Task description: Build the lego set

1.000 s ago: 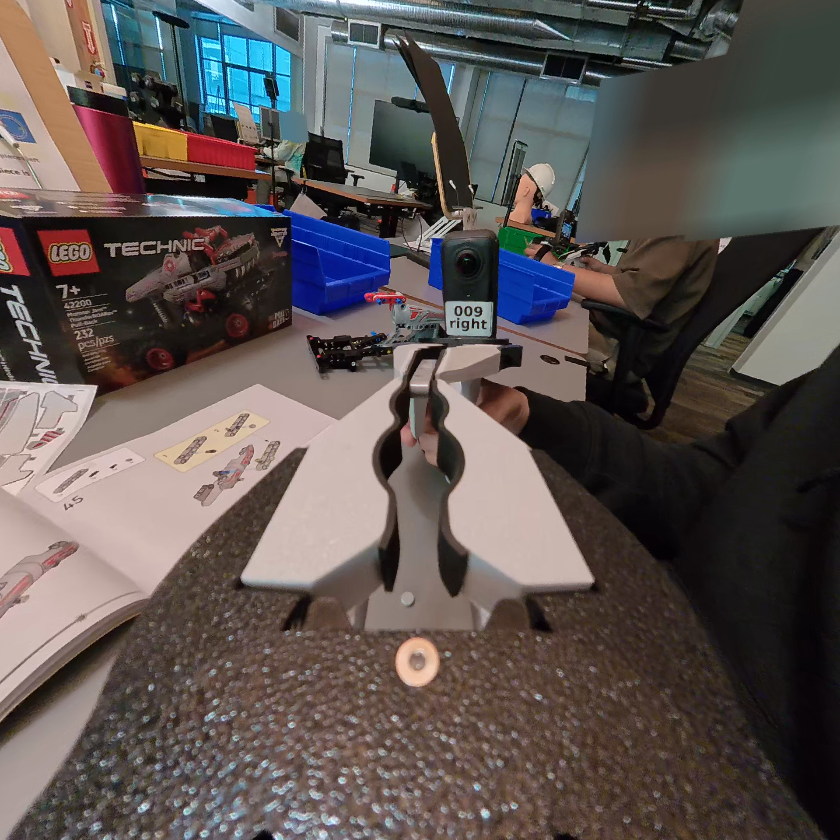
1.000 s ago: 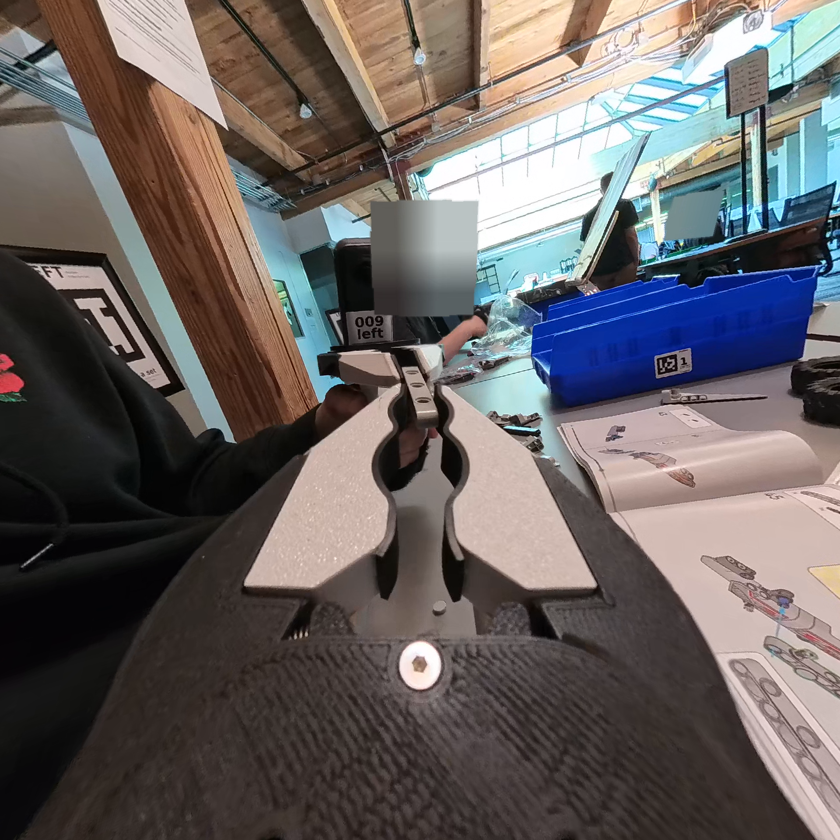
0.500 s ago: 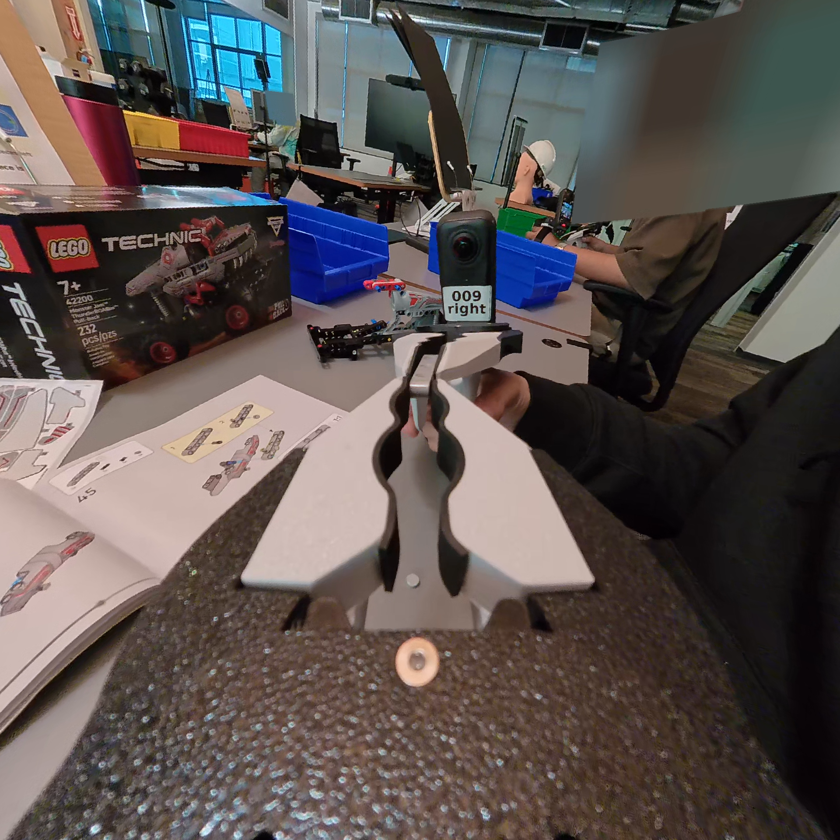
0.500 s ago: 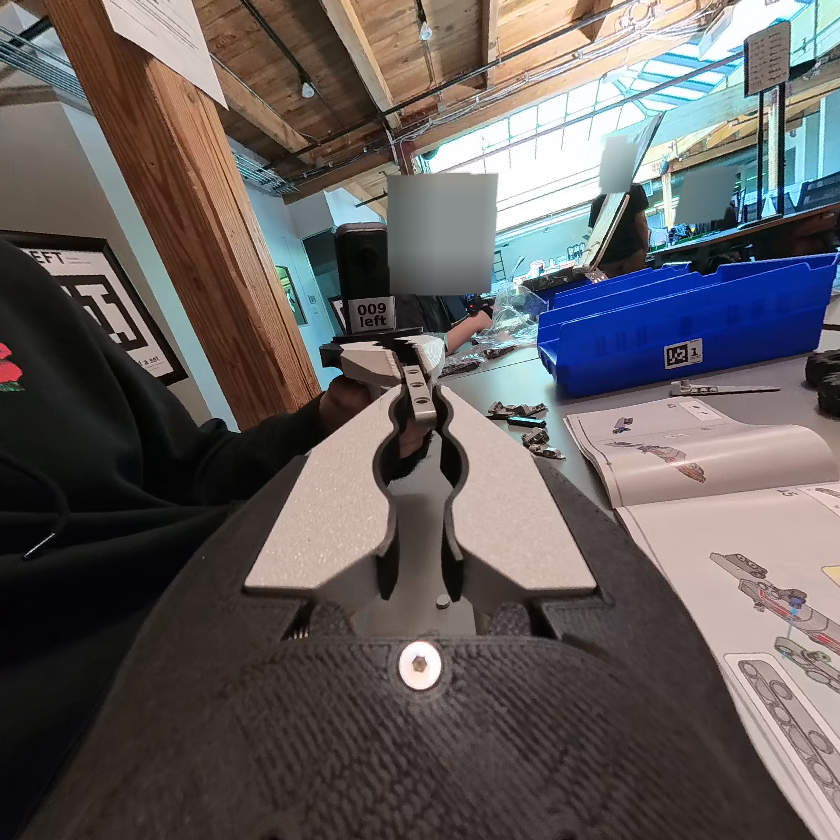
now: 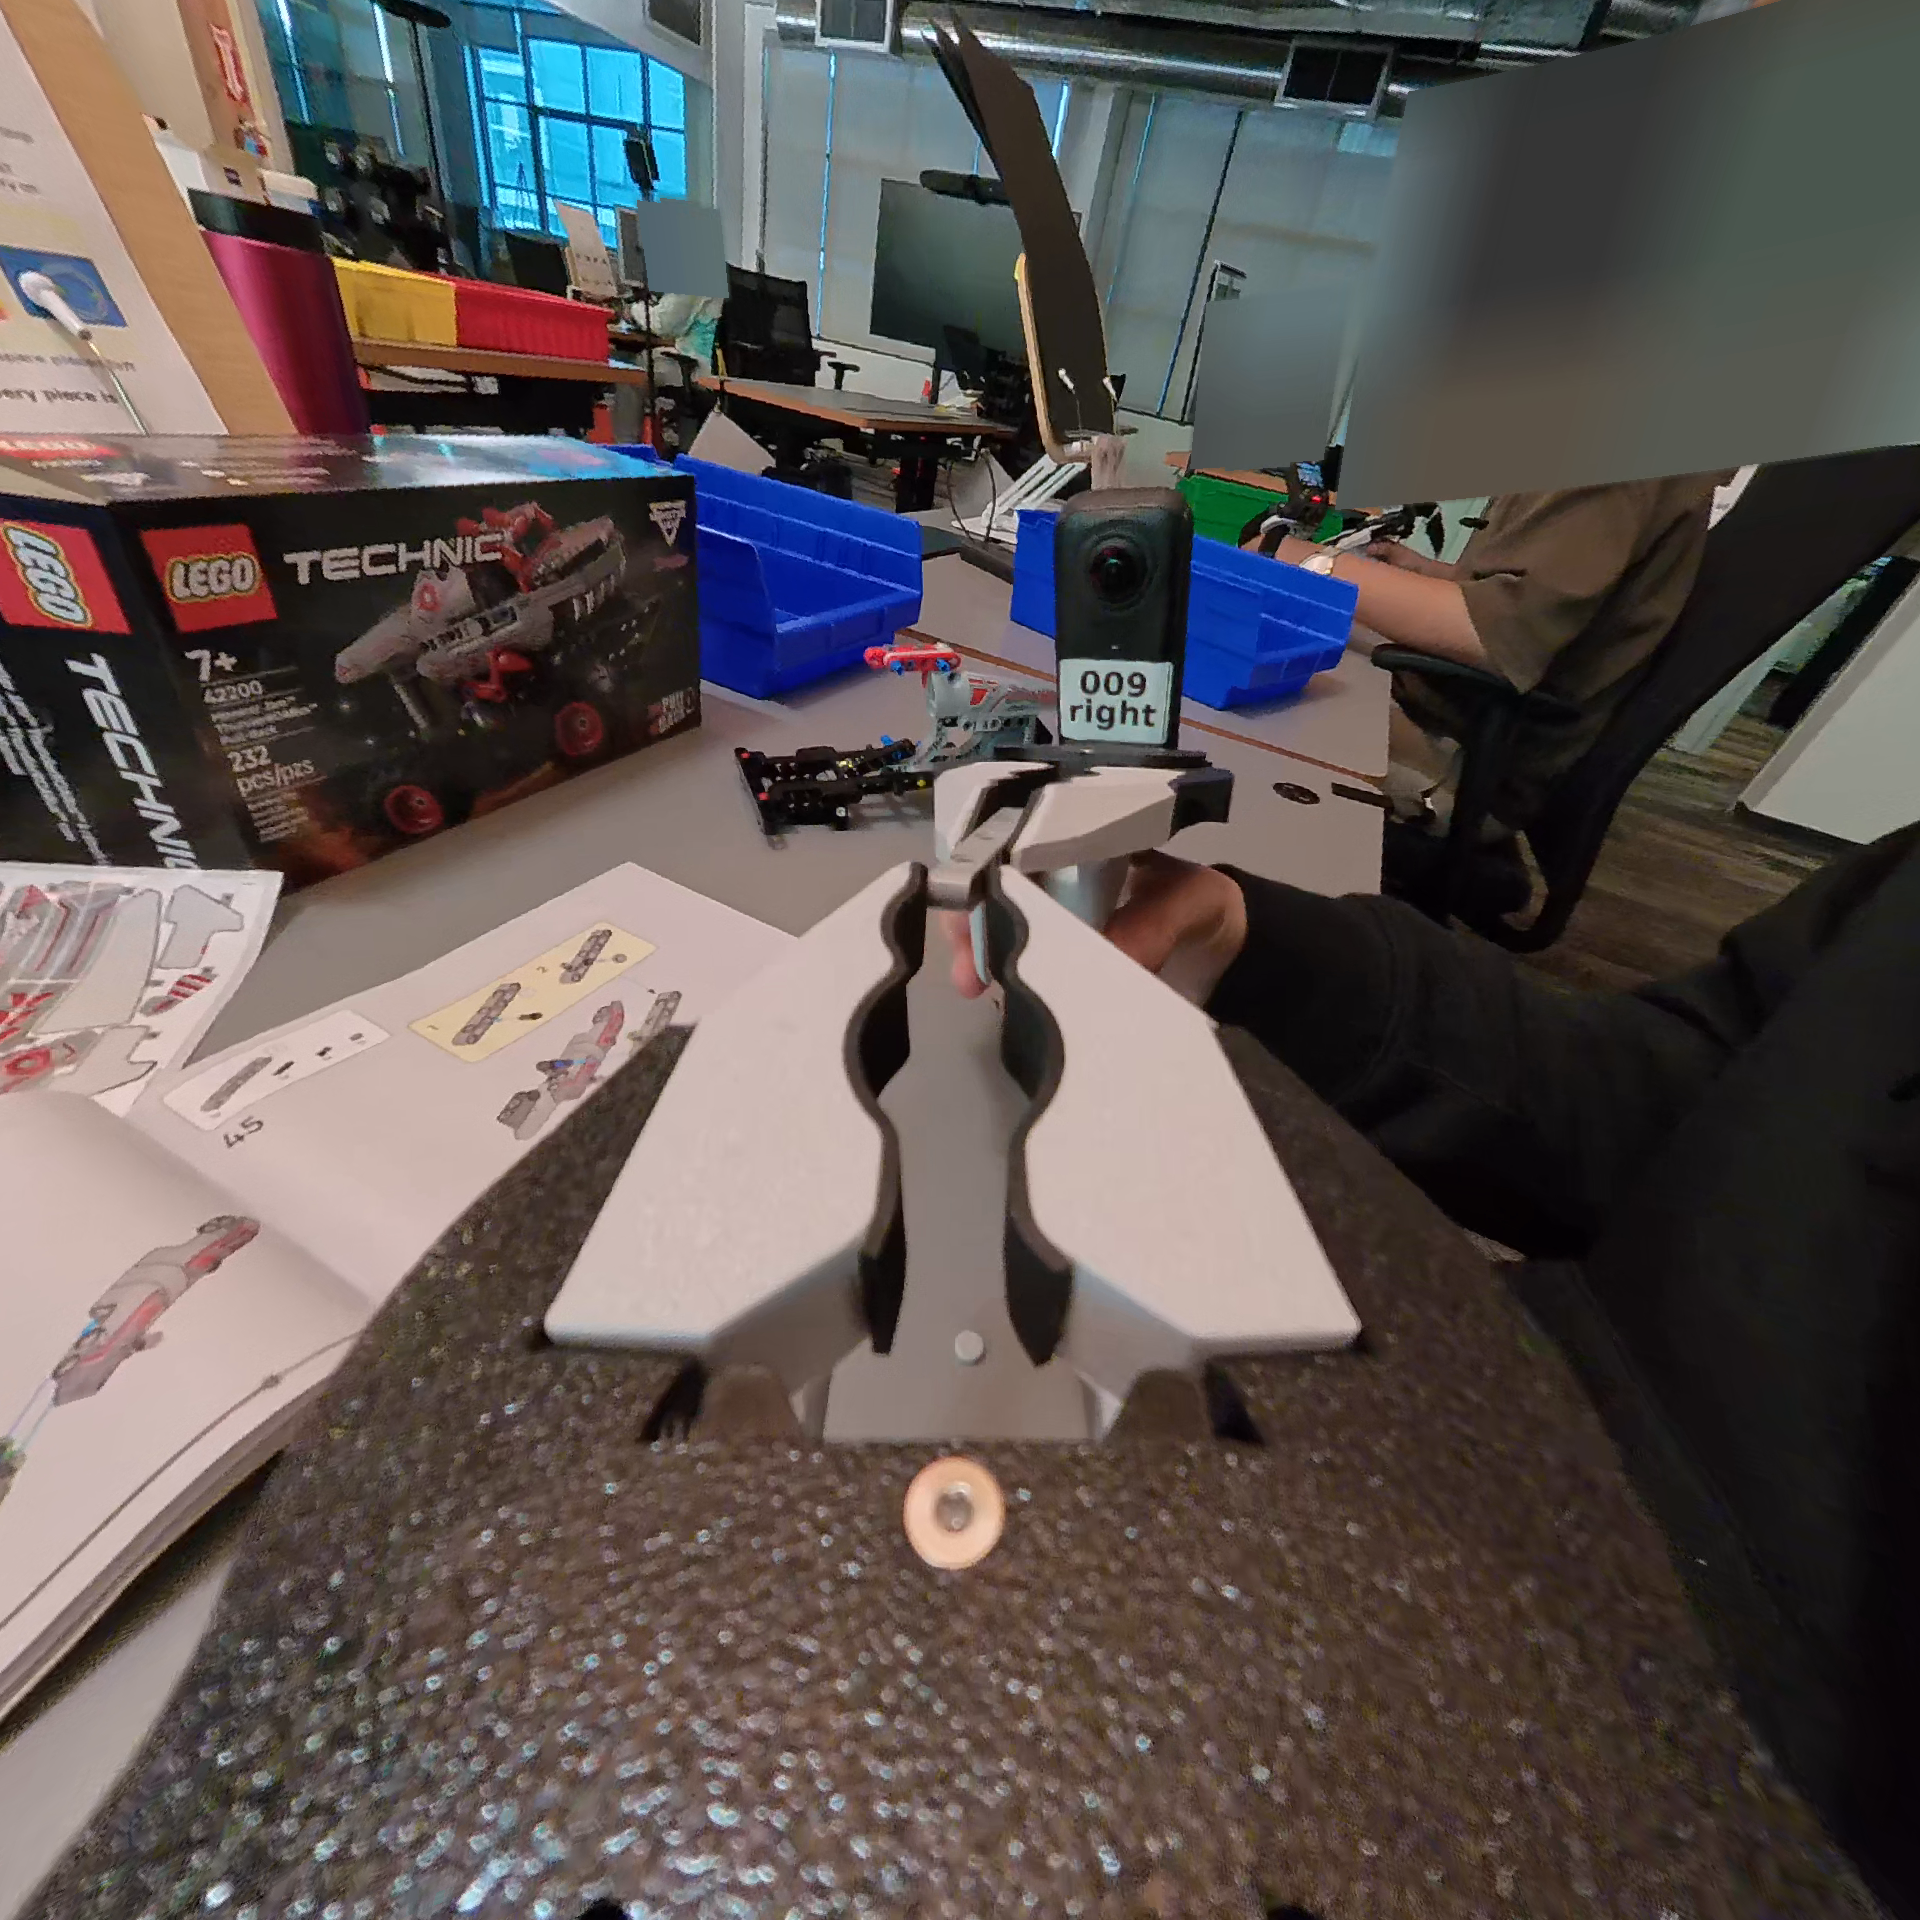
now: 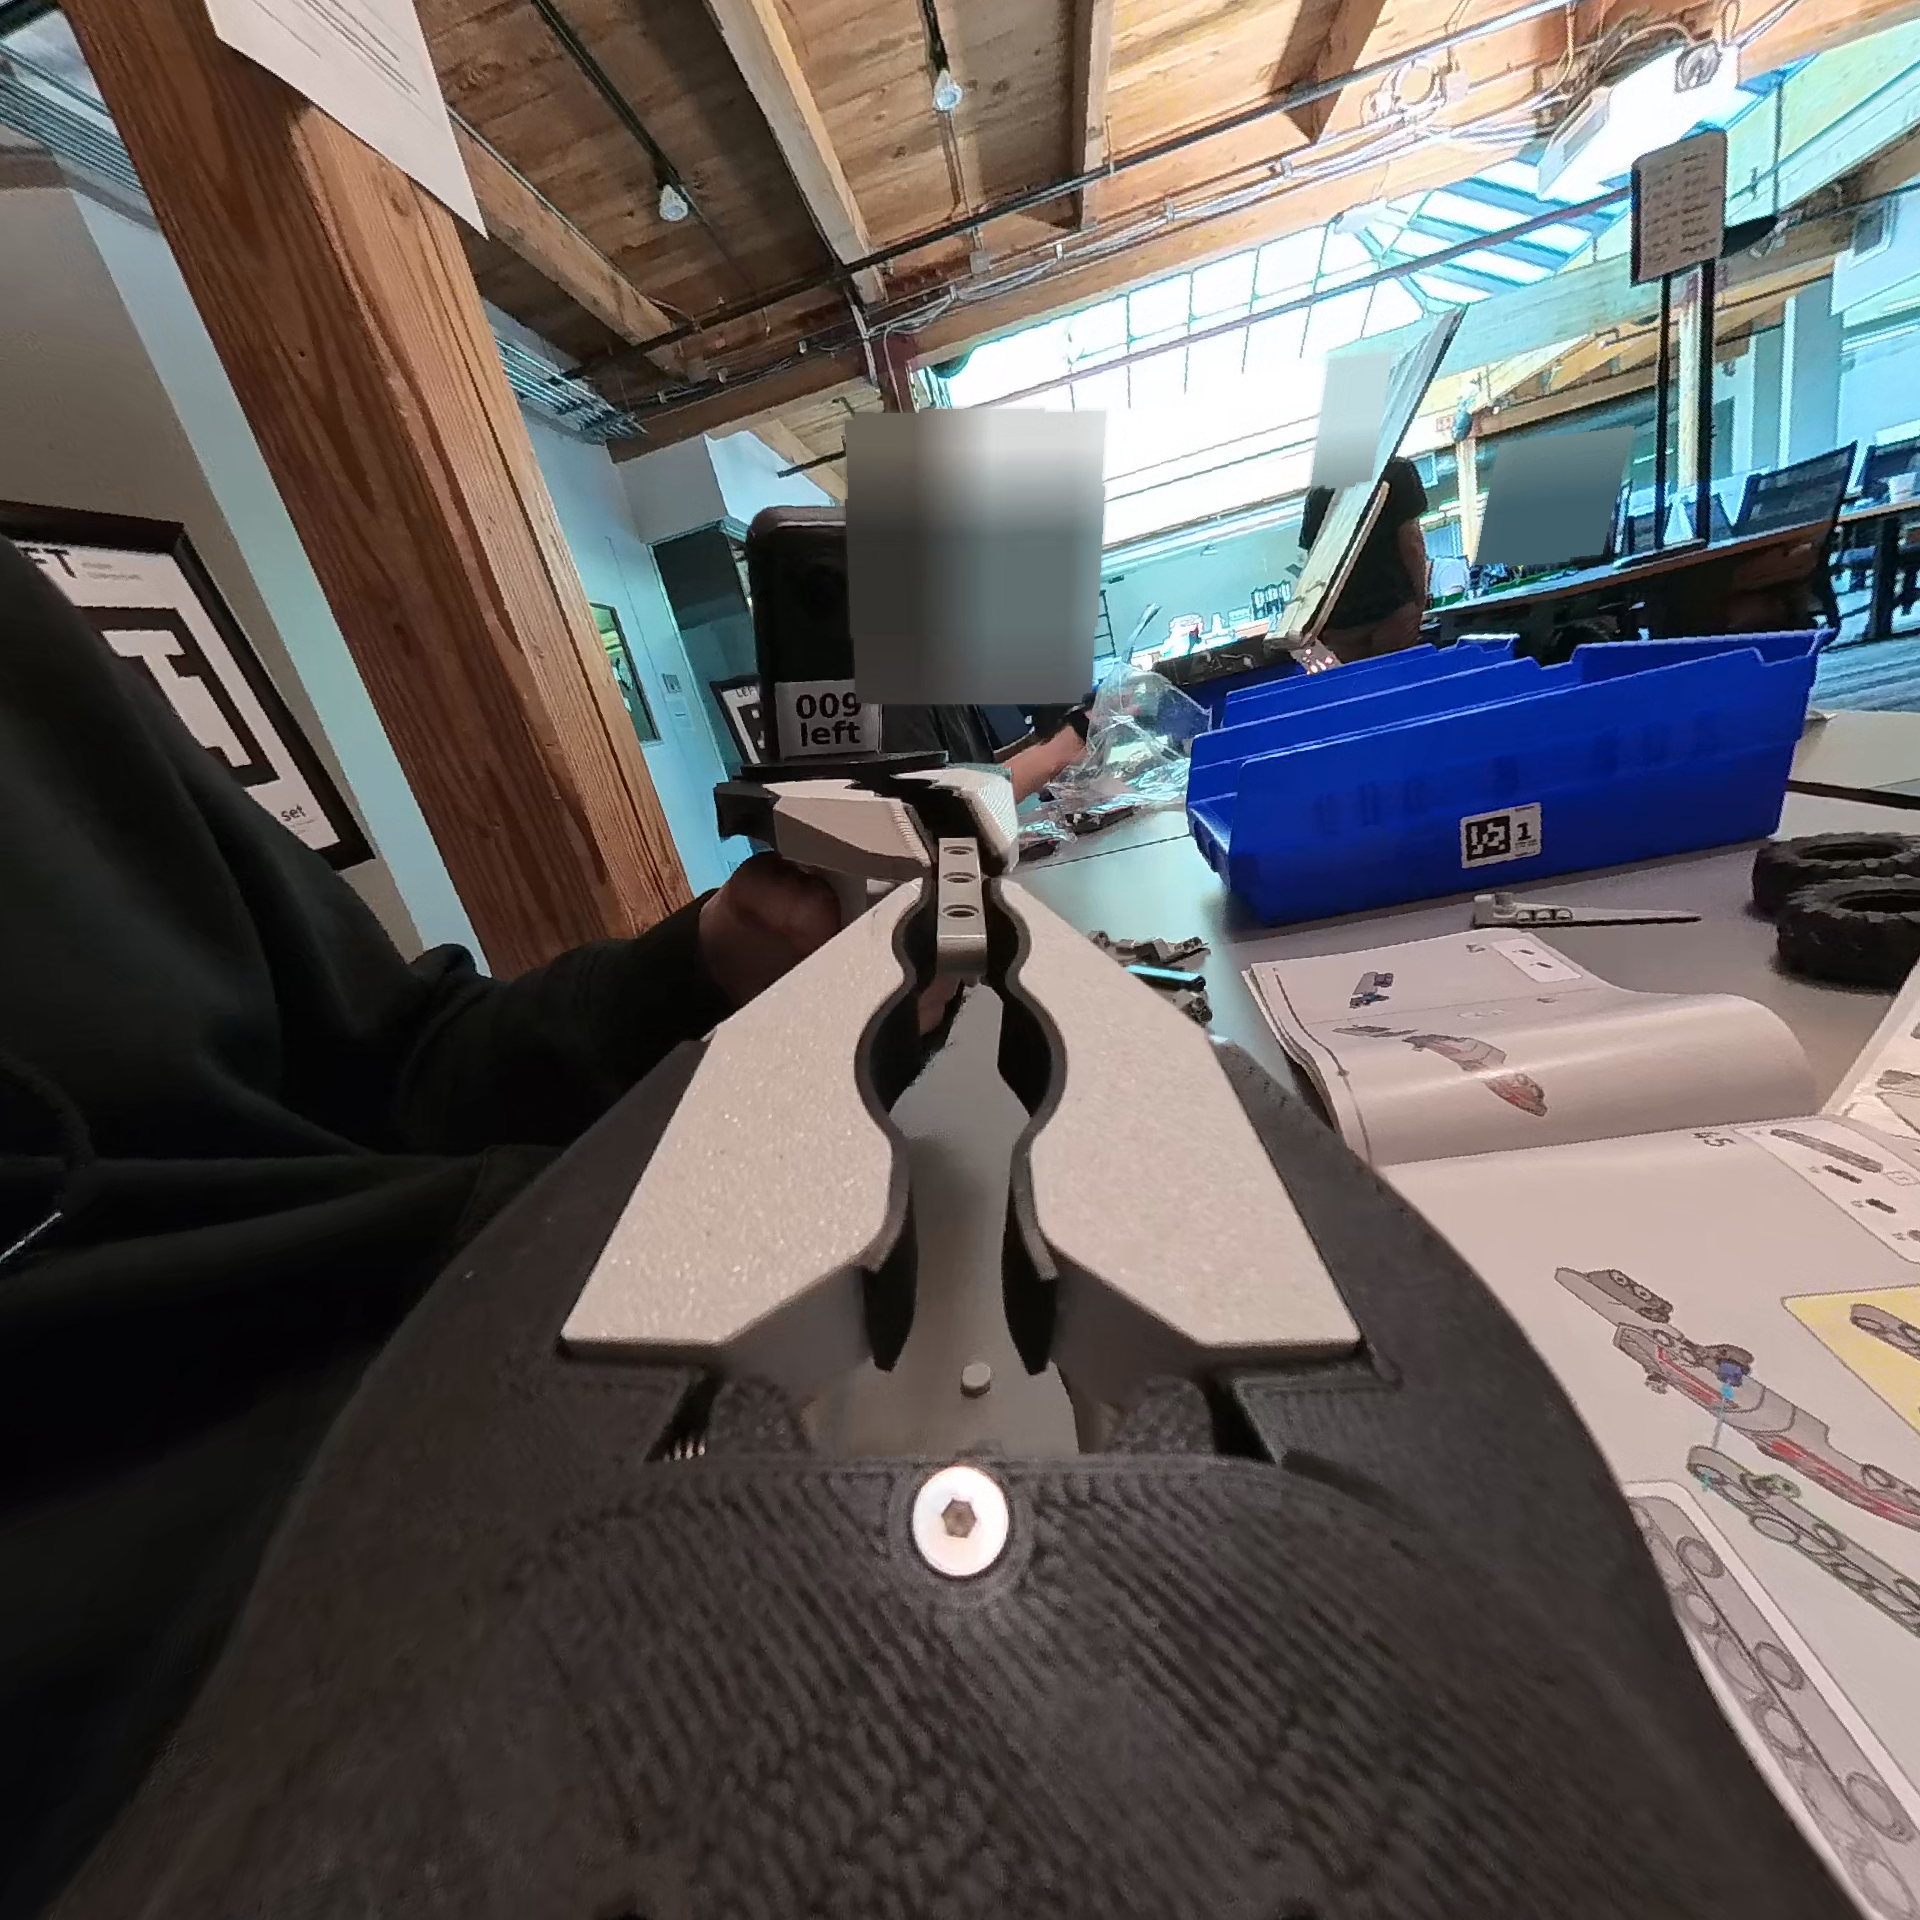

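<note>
Open workshop, wooden post [image 6: 343, 447] rising to a timber ceiling [image 6: 935, 135], bright windows [image 6: 1247, 343] beyond, grey counter [image 5: 644, 831], office chair [image 5: 1558, 748] at right, dark monitor [image 5: 940, 275], ducts [image 5: 1039, 31] overhead, wood floor [image 5: 1683, 862]

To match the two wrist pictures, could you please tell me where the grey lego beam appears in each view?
Left wrist view: the grey lego beam is at the centre, just above the middle, pinched in the left gripper tips, with the right gripper meeting it from beyond.
Right wrist view: the beam is also central, upright with its holes showing, between the right gripper's tips.
Shared landmark: the open instruction booklet, lower left in the left view, on the right side in the right view.
</note>
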{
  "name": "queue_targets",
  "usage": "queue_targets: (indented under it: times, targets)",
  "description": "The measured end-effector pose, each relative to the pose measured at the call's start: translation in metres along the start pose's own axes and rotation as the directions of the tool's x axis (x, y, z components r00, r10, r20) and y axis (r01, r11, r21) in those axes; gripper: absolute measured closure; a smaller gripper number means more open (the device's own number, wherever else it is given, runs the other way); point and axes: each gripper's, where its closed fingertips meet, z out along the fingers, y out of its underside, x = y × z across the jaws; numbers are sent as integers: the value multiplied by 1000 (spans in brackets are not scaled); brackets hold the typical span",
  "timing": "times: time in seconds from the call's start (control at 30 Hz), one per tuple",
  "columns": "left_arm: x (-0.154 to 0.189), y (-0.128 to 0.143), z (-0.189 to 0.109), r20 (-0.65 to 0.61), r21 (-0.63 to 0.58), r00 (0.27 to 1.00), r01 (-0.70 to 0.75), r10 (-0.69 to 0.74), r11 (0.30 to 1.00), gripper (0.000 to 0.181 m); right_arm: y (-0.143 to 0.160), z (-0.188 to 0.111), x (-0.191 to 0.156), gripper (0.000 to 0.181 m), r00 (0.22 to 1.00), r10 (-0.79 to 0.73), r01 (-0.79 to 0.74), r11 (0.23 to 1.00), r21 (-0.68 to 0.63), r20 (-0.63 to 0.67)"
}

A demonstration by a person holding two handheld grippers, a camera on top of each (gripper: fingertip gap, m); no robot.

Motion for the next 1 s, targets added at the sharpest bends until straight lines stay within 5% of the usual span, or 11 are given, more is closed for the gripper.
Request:
queue_targets:
  times: [0.17, 0.33, 0.63, 1.0]
  targets:
    - [-5, -2, 0, 30, 6, 1000, -2, 2, 1000, 171, -9, -5, 5, 174, 999, -8, 10, 999, 49, -37]
    - [-10, -1, -5, 89, -132, 989, -102, 114, 986, 164, -27, -21, 24, 174, 988, 2, 23, 987, 157, -156]
    - [-20, -30, -1, 196, -12, 973, -121, 121, 993, 126, -32, -34, 29, 174, 968, -28, 79, 977, 196, -250]
    - [-44, -12, -2, 334, -143, 904, -230, 266, 963, 127, -21, -39, 28, 175, 954, -39, 84, 986, 141, -296]
